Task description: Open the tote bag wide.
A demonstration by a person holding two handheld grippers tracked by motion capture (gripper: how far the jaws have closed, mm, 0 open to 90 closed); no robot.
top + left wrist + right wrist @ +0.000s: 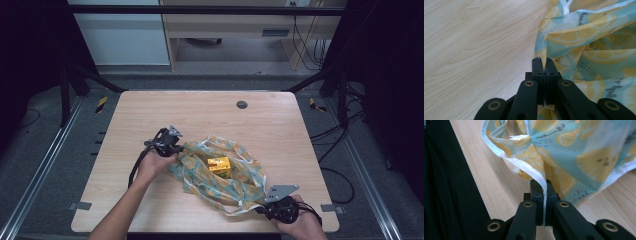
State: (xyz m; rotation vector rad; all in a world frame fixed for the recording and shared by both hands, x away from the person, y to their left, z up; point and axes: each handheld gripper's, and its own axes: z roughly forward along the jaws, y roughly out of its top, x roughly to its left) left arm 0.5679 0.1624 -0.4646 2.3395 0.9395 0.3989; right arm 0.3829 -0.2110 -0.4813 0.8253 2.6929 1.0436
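Observation:
A thin bag printed with lemons on pale blue lies spread on the wooden table. A small yellow box rests in its middle. My left gripper is at the bag's left edge, shut on the lemon fabric, which runs down between the black jaws. My right gripper is at the table's near right corner, shut on the bag's white-trimmed edge, a strip of which passes between its closed jaws.
A dark round grommet sits near the table's far edge. Metal rails and cables run along the floor on both sides. Beyond the table stands a light wooden desk. The table's near edge lies close to my right gripper.

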